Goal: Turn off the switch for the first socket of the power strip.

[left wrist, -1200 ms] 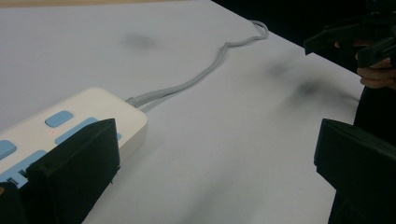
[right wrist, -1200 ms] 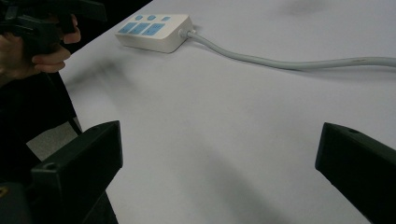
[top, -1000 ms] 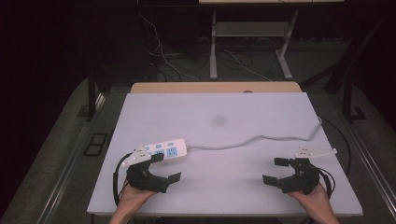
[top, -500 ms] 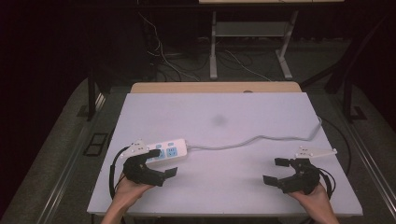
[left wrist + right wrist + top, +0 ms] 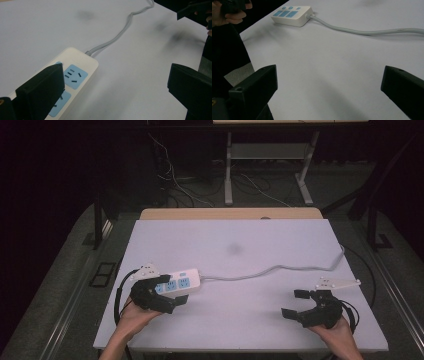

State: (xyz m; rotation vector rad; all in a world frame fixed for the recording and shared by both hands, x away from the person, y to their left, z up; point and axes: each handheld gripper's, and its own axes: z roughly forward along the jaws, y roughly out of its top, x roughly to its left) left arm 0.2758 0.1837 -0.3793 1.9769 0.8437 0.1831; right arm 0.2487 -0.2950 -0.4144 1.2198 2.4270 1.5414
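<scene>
A white power strip [image 5: 181,281] with blue sockets lies on the white table [image 5: 240,255], left of centre. Its grey cable [image 5: 280,268] snakes off to the right edge. My left gripper [image 5: 172,292] is open and straddles the strip's near end. In the left gripper view one jaw hangs over the power strip [image 5: 77,67] and the other over bare table. My right gripper [image 5: 295,303] stands open near the front right corner, holding nothing. From the right gripper view the power strip [image 5: 292,15] and its cable [image 5: 362,31] lie far ahead.
A wooden board [image 5: 230,213] borders the table's far edge. Beyond it are a metal stand [image 5: 265,170] and loose cables on the dark floor. A faint dark smudge [image 5: 234,249] marks the table's middle.
My left gripper has moved forward and right onto the near end of the power strip. The right gripper has stayed put.
</scene>
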